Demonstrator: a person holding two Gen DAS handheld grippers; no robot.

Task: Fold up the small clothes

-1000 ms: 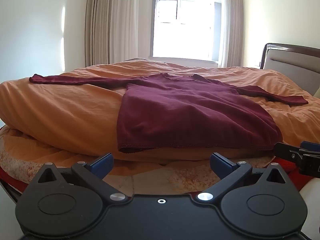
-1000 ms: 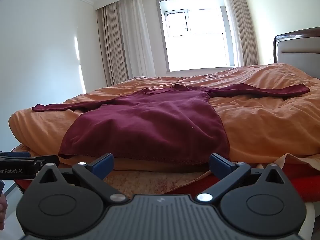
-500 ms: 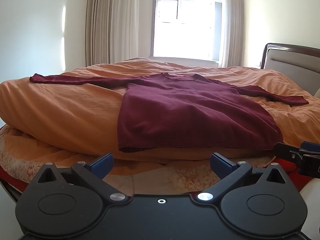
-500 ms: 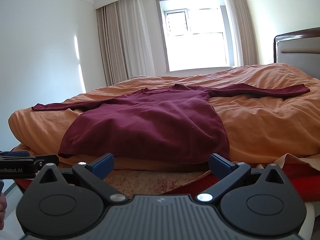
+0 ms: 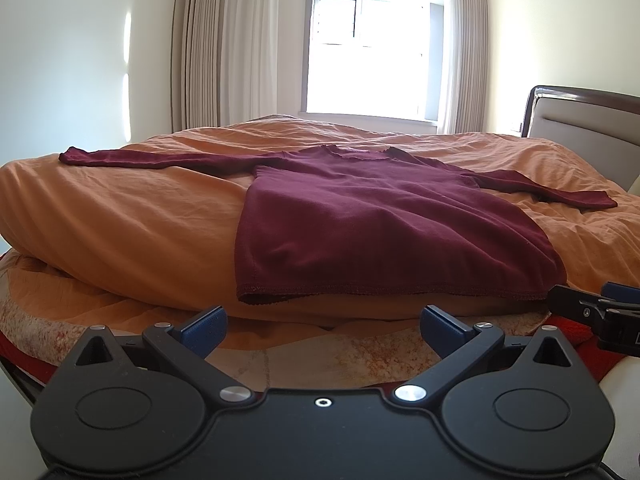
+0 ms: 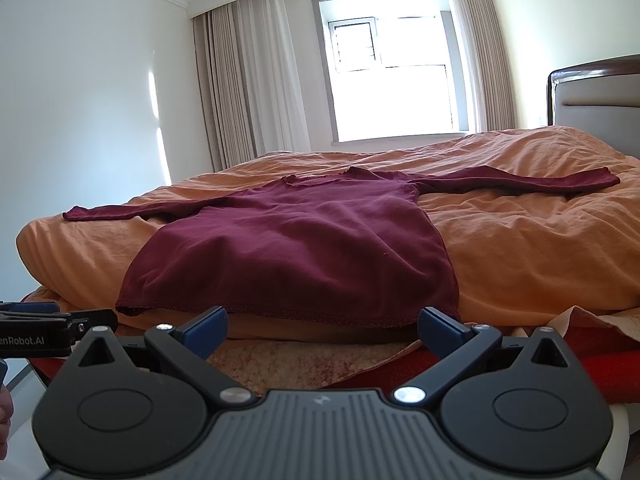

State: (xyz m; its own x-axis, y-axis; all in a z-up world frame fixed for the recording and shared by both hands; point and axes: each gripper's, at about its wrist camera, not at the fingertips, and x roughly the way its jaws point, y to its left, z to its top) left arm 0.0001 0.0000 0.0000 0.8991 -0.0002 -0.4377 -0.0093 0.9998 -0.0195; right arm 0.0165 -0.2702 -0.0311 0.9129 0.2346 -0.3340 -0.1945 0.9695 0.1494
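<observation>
Nothing is held yet, and the risks lie in the first pinch; the maroon long-sleeved top (image 5: 384, 236) rests on a soft orange duvet (image 5: 120, 224), so a jaw closing on the hem could take the bedding with it and drag both — or catch only the upper layer of the top and leave the back layer behind, skewing any fold. The hem overhangs the duvet's near edge; a pull toward the person would likely slide the whole garment off the bed.

The left gripper (image 5: 322, 322) hangs just short of the hem with its jaws spread wide and nothing between them; the right gripper (image 6: 322, 322) is the same, released and empty, below the hem's right part.

The top lies flat, front or back up cannot be told, neckline toward the window (image 6: 394, 80), hem nearest the grippers; both sleeves are stretched straight out to either side, the body smooth with a few shallow ripples. The cloth looks like a thin knit, limp enough to sag from wherever it is lifted.
</observation>
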